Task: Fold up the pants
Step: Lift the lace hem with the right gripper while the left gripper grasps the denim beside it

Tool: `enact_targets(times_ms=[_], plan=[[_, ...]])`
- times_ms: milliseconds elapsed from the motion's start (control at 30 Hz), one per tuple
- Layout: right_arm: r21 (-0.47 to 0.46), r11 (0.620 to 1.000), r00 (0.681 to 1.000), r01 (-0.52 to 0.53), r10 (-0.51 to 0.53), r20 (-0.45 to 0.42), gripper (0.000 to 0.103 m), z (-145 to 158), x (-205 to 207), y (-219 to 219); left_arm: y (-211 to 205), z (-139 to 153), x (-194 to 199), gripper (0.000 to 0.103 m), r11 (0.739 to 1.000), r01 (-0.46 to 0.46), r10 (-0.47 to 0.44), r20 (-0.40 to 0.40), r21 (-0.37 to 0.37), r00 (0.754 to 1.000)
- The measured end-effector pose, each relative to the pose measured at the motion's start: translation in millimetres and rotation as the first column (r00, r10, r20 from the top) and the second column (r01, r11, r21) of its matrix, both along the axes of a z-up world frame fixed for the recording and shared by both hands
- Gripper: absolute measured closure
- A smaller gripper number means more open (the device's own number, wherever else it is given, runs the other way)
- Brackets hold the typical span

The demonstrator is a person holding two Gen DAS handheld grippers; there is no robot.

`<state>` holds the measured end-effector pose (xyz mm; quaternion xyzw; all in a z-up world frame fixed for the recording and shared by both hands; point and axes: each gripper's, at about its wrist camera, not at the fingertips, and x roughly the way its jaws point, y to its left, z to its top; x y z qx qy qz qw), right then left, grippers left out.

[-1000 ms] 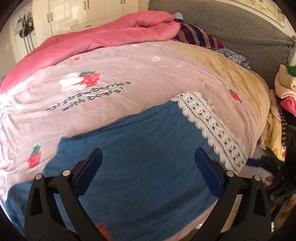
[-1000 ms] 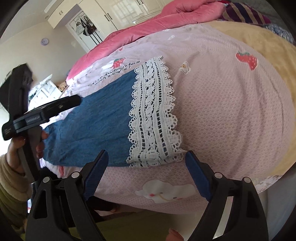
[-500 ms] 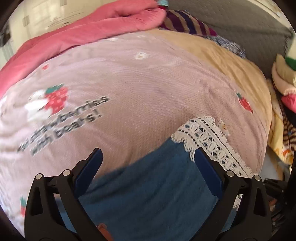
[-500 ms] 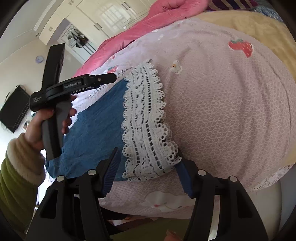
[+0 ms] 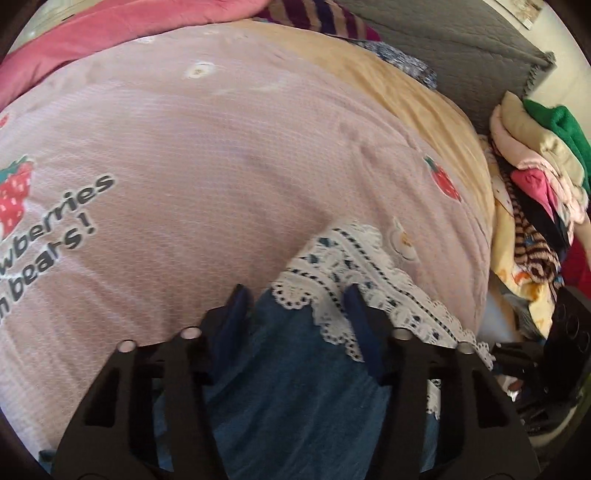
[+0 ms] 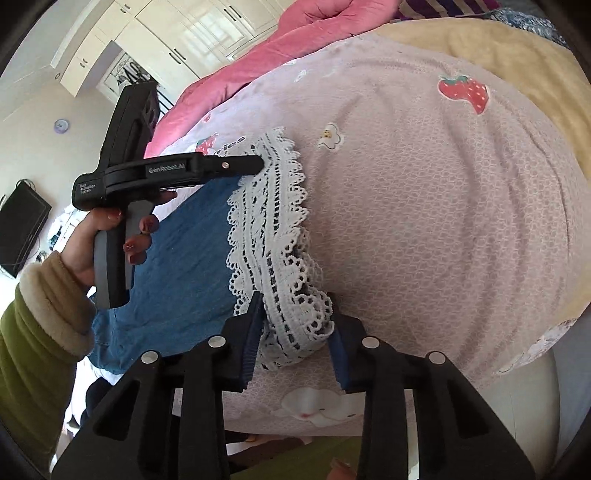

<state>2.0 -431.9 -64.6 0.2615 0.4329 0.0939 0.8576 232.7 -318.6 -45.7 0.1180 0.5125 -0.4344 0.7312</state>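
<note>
Blue denim pants (image 5: 295, 387) with a white lace hem (image 5: 354, 258) lie flat on a pink strawberry-print bedspread (image 5: 221, 147). My left gripper (image 5: 295, 295) sits over the far corner of the lace hem, jaws half closed with cloth between them. In the right wrist view the pants (image 6: 184, 258) and lace hem (image 6: 273, 221) show, with the left gripper (image 6: 255, 162) at the hem's far corner. My right gripper (image 6: 295, 317) straddles the near corner of the lace, jaws partly closed around it, the lace bunched between them.
A pink quilt (image 5: 110, 26) lies along the far side of the bed. A grey headboard (image 5: 461, 48) is at the right. A pile of clothes (image 5: 535, 177) stands beside the bed at the right. Wardrobes (image 6: 166, 40) stand behind.
Both grippers moved forward to the lace hem and their jaws narrowed from wide open. The near lace corner now bunches between the right jaws.
</note>
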Motion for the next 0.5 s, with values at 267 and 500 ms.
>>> enact_targets(times_ms=[267,500], plan=[[-0.009,1.000,1.000,-0.023,0.023,0.021,0.082,8,9,8,-6,-4,-4,0.085,1.000,0.001,0.000,-0.009,0.022,1.000],[-0.036,0.998,0.991,-0.052,0.056,0.122,0.083,37,3,15,13,18,-7,0.092,0.998,-0.017,0.019,0.020,-0.066,1.000]])
